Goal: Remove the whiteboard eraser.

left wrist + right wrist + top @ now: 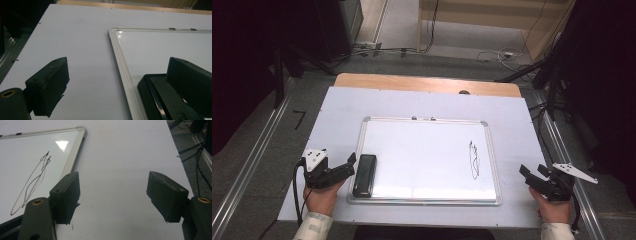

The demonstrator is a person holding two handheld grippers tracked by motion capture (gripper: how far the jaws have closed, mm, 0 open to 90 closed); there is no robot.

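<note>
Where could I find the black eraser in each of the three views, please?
High view: the eraser lies on the whiteboard's lower-left corner, beside the left tongs.
Left gripper view: bottom right, partly behind the right-hand jaw.
Right gripper view: not in it.
Shared landmark: the whiteboard's silver frame.

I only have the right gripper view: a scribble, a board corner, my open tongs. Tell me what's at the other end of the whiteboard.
Observer: A black eraser lies on the whiteboard by its left edge, well away from the scribble.
Operator: Report the left tongs.
Observer: The left tongs are open beside the eraser. In the left gripper view one jaw overlaps it, but I cannot tell whether it touches.
Operator: Say which way the eraser lies.
Observer: It lies lengthwise along the left frame, with one end close to the whiteboard's near edge.
</note>
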